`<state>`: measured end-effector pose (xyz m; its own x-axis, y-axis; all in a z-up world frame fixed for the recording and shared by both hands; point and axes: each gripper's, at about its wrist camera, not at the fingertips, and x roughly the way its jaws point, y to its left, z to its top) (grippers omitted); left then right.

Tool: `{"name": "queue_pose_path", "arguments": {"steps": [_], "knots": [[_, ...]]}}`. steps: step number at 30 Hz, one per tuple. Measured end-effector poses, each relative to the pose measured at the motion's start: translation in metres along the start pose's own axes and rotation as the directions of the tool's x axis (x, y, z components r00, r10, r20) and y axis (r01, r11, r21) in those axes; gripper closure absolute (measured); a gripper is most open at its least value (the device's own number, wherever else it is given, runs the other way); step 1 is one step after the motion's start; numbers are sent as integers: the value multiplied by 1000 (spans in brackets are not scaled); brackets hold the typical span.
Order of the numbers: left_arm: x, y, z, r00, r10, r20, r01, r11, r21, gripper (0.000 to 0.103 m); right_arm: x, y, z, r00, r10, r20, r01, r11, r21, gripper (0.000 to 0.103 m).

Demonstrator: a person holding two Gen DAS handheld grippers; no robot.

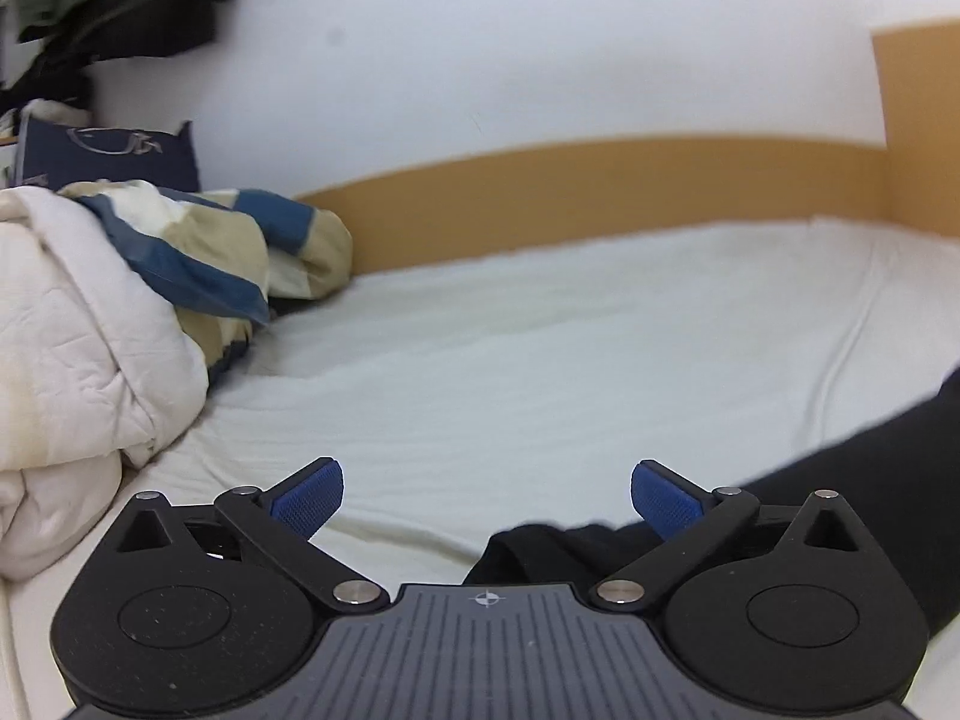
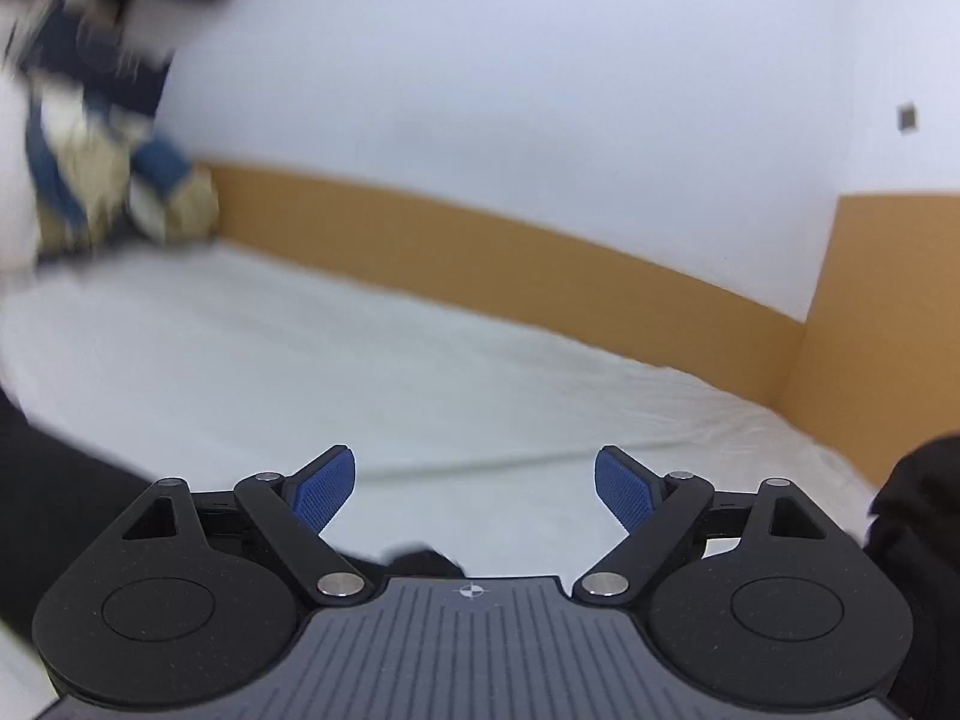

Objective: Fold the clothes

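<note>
Right now both grippers hang w/ jaws wide apart, nothing btwn the blue pads: left gripper point(image 1: 486, 498) and right gripper point(image 2: 474, 489) each over the white bed sheet point(image 1: 540, 372). Black garment point(image 1: 828, 498) lies on the sheet just under/right of the left gripper, untouched by its pads. Bunched duvet point(image 1: 90, 330) sits far left by the orange bed board point(image 1: 600, 192).
</note>
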<state>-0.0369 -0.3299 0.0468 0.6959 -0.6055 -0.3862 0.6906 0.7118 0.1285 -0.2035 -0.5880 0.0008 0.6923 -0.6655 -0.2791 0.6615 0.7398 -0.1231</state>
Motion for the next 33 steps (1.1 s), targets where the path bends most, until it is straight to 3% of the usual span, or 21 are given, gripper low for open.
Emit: {"name": "queue_pose_path", "arguments": {"steps": [3, 5, 8, 11, 14, 17, 19, 23, 33], "knots": [[-14, -13, -2, 1000, -28, 1, 28, 996, -81, 1, -8, 16, 0, 979, 197, -48, -187, 969, 163, 14], [-19, -24, -11, 999, -39, -7, 38, 992, -121, 1, -9, 35, -4, 971, 226, -84, -207, 960, 190, 14], [-17, -33, -27, 996, -56, -67, 45, 987, -157, 1, -15, 58, -14, 962, 220, -159, -188, 963, 194, 14], [-13, -33, -36, 993, -46, -109, 32, 991, -127, 1, 7, 57, -20, 952, 208, -224, -167, 968, 189, 14], [-9, -32, -45, 991, -35, -125, 24, 995, -95, 1, 15, 46, -14, 952, 202, -231, -139, 955, 263, 14], [0, -24, -56, 991, -29, -130, 14, 993, -113, 0, -13, 13, -36, 951, 199, -238, -111, 935, 338, 13], [3, -21, -62, 991, -38, -131, 20, 991, -135, 0, -8, 8, -46, 956, 149, -254, -48, 931, 363, 7], [3, -22, -73, 994, -36, -99, 23, 991, -130, 0, -21, -21, -67, 965, 183, -187, -64, 858, 509, 6], [-3, -21, -78, 996, -37, -76, 25, 988, -155, 0, -53, -19, -78, 987, 110, -117, -31, 844, 536, 6]]}}
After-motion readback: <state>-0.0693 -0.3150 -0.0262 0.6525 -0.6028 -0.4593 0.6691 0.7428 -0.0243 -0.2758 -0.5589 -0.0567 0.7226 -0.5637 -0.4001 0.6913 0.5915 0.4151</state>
